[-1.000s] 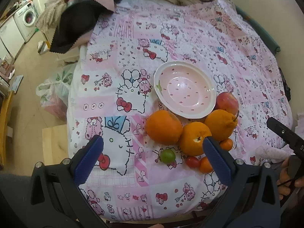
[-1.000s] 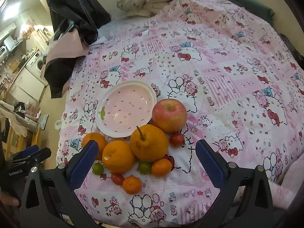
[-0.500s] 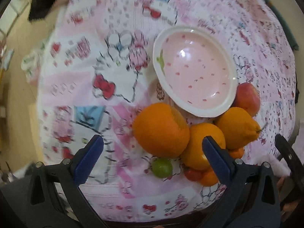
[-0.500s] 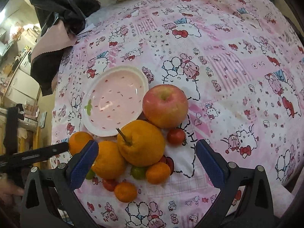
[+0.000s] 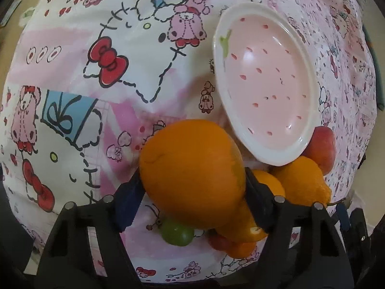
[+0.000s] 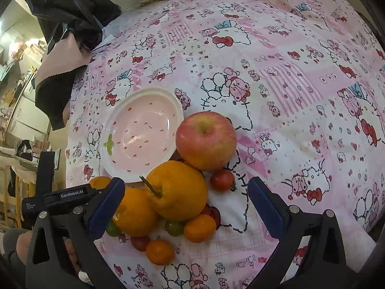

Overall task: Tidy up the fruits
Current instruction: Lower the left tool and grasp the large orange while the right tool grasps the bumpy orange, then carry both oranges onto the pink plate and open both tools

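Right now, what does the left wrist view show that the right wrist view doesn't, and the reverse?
Only the left wrist view shows the left gripper closed around the large orange, pads on both sides. Only the right wrist view shows the right gripper open above the pile, the cherry tomato and the black cloth. Both show the empty pink plate, the apple and the stemmed orange.

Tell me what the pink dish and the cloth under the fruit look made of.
Pink dish: glazed ceramic or hard melamine, I can't tell which; its glossy surface shows sharp white highlights, and it has a thick smooth rim. Cloth: soft printed woven fabric, likely cotton; matte, gently rumpled, with cartoon patchwork print.
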`<state>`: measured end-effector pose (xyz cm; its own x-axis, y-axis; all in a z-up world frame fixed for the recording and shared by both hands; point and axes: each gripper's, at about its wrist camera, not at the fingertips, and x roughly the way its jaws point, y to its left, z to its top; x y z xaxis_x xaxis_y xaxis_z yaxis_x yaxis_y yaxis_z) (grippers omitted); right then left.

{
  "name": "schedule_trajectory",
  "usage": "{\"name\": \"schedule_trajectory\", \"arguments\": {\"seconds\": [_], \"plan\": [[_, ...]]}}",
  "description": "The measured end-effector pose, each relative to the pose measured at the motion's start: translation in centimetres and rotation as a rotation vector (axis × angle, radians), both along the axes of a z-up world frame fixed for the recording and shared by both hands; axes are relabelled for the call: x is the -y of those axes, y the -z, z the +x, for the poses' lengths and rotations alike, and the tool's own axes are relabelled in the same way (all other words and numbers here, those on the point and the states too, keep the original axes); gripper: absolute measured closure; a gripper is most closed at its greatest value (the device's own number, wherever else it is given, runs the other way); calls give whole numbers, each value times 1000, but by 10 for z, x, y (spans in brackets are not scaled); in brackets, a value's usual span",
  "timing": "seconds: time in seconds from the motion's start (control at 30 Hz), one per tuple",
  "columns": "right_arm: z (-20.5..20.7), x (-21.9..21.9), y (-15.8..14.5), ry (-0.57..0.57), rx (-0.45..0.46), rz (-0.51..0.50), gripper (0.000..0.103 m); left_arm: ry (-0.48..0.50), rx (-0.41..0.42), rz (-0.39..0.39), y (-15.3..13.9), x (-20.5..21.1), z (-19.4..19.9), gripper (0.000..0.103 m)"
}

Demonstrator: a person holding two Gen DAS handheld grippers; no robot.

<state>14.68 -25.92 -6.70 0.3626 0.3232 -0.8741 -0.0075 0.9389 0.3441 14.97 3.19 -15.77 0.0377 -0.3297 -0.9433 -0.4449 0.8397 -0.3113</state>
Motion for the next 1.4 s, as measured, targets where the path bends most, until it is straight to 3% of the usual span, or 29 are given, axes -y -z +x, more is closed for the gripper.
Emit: {"name": "schedule_trajectory", "arguments": {"seconds": [0.2,0.37,0.5,0.57,0.6,0.63,0.67,0.8,0.9,1.07,1.23,1.4], "plan": [[4,4,5,11,-22,27,0,55,45,55,-11,5,-4,32],[1,7,8,25,-45,103,0,61,94,104,-33,0,-15,32],[2,0,18,14,-92,99,0,90,156,123,-50,-2,-17,32],[4,-8,27,-15,-145,84,11,127,184,116,-54,3,-15,32],[3,-11,31,-28,-167,80,24,140,195,118,-56,6,-14,32],[3,-14,36,-40,-193,82,30,146,201,130,-57,8,-13,32],[4,-18,42,-49,-225,95,32,160,208,149,-58,10,-13,32],[5,-23,57,-30,-272,87,32,171,214,144,-61,10,-17,32],[11,-28,65,-10,-286,79,23,178,220,138,-62,11,-19,32],[17,-37,74,7,-276,38,16,182,234,150,-64,8,-22,32],[15,-42,70,-19,-233,-3,25,188,239,160,-64,6,-22,32],[11,-34,64,-20,-219,35,29,191,249,177,-66,7,-20,32]]}}
